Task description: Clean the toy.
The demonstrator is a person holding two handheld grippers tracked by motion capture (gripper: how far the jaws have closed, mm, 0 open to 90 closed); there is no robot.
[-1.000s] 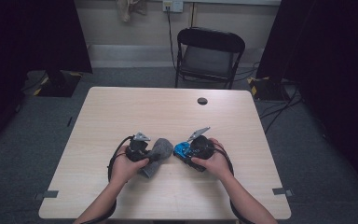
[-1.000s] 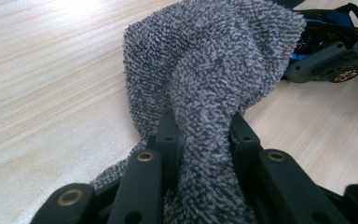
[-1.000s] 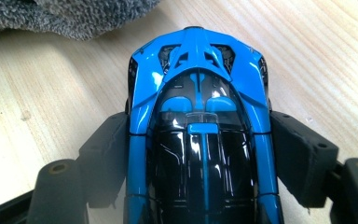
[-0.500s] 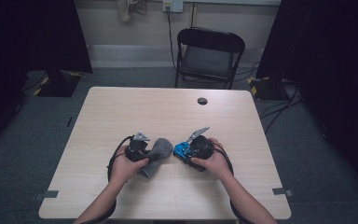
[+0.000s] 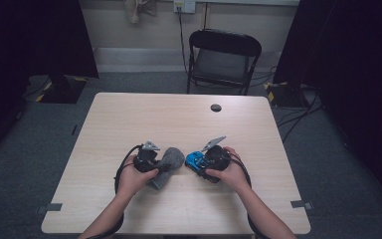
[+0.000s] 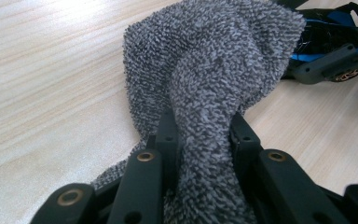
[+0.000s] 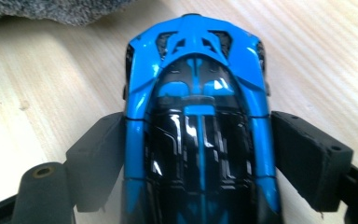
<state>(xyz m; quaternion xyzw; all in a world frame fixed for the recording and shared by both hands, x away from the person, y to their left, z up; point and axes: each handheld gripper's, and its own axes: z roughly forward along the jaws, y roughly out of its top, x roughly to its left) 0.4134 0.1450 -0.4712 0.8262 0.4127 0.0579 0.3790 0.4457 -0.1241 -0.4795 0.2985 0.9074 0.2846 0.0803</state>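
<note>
A grey terry cloth (image 5: 171,158) lies bunched on the table (image 5: 179,124) in front of the person. My left gripper (image 5: 160,167) is shut on it, and a thick fold of the cloth (image 6: 214,60) rises between the pads of the left gripper (image 6: 205,130). A blue and black toy car (image 5: 195,160) rests on the table just right of the cloth. My right gripper (image 7: 198,120) straddles the car (image 7: 196,116). Its jaws have just been opening, and the pads now stand beside the car's flanks without squeezing it. The cloth's edge (image 7: 51,9) lies just beyond the car's nose.
A small black round disc (image 5: 216,107) sits near the table's far edge. A black folding chair (image 5: 224,55) stands behind the table. Pale bare wood stretches to the left, right and far side of the hands.
</note>
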